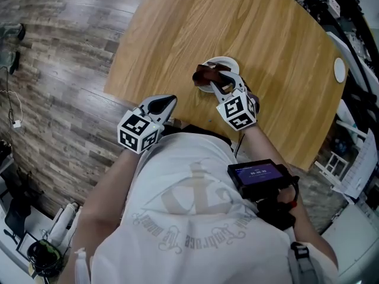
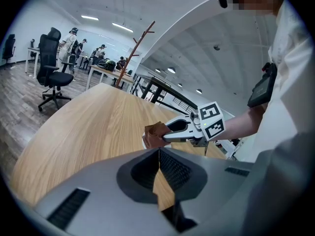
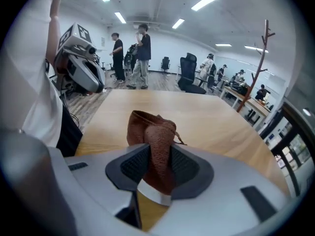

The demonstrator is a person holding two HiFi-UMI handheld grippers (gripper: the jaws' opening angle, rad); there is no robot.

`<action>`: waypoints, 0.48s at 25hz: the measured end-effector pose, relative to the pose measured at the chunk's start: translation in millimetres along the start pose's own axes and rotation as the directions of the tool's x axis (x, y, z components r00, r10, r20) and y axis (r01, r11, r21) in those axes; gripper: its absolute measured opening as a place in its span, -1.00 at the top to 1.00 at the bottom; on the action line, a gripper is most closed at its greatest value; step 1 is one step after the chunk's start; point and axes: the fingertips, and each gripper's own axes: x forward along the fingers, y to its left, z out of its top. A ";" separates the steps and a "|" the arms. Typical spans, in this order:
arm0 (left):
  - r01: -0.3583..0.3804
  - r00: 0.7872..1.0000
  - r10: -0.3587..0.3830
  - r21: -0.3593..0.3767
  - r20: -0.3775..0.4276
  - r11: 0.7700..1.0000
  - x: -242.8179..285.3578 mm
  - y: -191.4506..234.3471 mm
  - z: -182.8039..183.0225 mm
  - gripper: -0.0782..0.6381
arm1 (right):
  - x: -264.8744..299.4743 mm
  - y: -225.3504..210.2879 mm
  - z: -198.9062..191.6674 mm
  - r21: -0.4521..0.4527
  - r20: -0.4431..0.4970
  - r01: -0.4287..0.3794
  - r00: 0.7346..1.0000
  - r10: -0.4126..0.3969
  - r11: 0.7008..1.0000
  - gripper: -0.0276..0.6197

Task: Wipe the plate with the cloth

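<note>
A small white plate [image 1: 228,62] sits on the wooden table [image 1: 177,34], near its front edge. My right gripper [image 1: 212,79] reaches over the plate and is shut on a crumpled brown cloth [image 1: 205,73], which rests on the plate's near side. In the right gripper view the cloth [image 3: 151,140] is pinched between both jaws, and a strip of the plate's rim [image 3: 154,194] shows below it. My left gripper [image 1: 167,103] hovers at the table's front edge, left of the plate, shut with nothing in it. From the left gripper view, the cloth [image 2: 154,133] and right gripper [image 2: 172,131] lie straight ahead.
A white round disc [image 1: 339,70] lies at the table's right edge. A dark device [image 1: 260,174] hangs at the person's front. Wood floor surrounds the table. An office chair [image 2: 53,70], a coat stand [image 2: 140,39] and desks stand beyond; people [image 3: 140,53] stand farther off.
</note>
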 end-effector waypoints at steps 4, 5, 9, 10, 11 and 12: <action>-0.005 1.000 0.005 -0.005 -0.002 1.000 -1.2 -1.3 -3.2 0.75 | 9.0 22.3 23.6 -0.004 0.061 -0.097 0.993 0.097 0.995 0.52; -0.006 1.000 0.006 -0.007 -0.002 1.000 -1.8 -1.2 -4.0 0.74 | 11.9 24.4 26.4 -0.007 0.066 -0.108 0.992 0.108 0.994 0.52; -0.019 1.000 0.019 -0.014 -0.003 1.000 -4.8 1.3 -7.1 0.74 | 22.9 10.5 21.3 0.012 0.045 -0.091 0.995 0.090 0.996 0.52; -0.022 1.000 0.022 -0.015 -0.004 1.000 -5.3 2.2 -7.9 0.74 | 24.0 0.9 17.6 0.033 0.032 -0.067 0.997 0.066 0.997 0.52; -0.024 1.000 0.024 -0.017 -0.004 1.000 -5.8 3.0 -8.5 0.75 | 24.3 -10.1 13.9 0.058 0.018 -0.039 0.999 0.038 0.998 0.52; -0.026 1.000 0.026 -0.019 -0.005 0.999 -6.3 3.8 -9.0 0.74 | 23.8 -21.3 10.4 0.083 0.004 -0.012 1.000 0.012 0.997 0.52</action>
